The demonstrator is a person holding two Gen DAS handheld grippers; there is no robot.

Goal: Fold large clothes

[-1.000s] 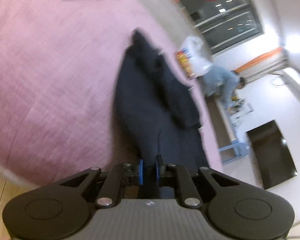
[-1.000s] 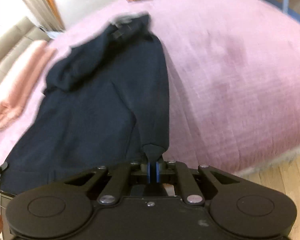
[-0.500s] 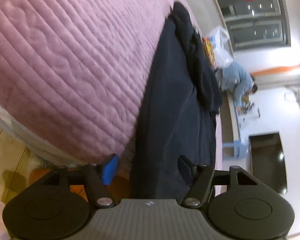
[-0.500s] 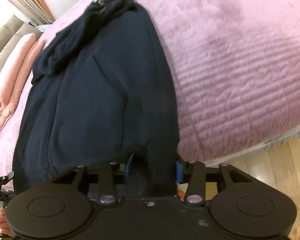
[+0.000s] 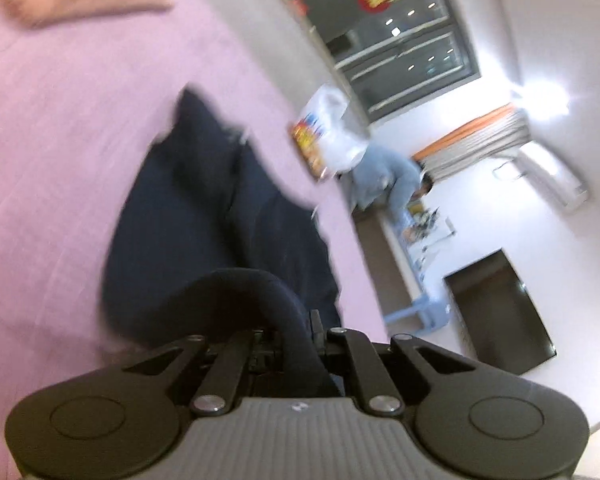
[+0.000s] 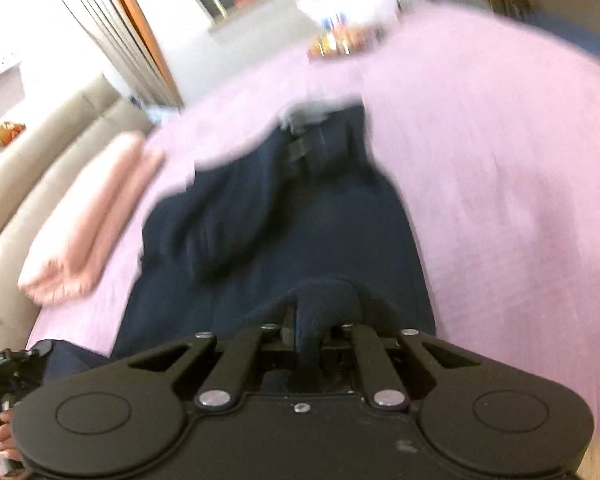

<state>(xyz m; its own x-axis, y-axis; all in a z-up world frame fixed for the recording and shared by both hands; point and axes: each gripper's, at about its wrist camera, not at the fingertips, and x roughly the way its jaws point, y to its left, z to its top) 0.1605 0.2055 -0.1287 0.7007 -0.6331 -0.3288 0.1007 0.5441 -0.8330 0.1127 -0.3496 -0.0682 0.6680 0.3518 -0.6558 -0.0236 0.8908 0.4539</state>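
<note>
Left hand-held gripper (image 5: 298, 334) is clamped on a raised fold of the navy garment (image 5: 204, 216) at its near edge, jaws closing; right hand-held gripper (image 6: 310, 330) likewise pinches a bunched hem of the same garment (image 6: 284, 216), jaws closing on cloth. The garment lies lengthwise on the pink bed cover (image 6: 500, 168), near end lifted, far end flat, both views motion-blurred. Beyond it, a folded peach blanket (image 6: 88, 220) lies near the bed's edge and a white plastic bag (image 5: 332, 132) at the far side.
</note>
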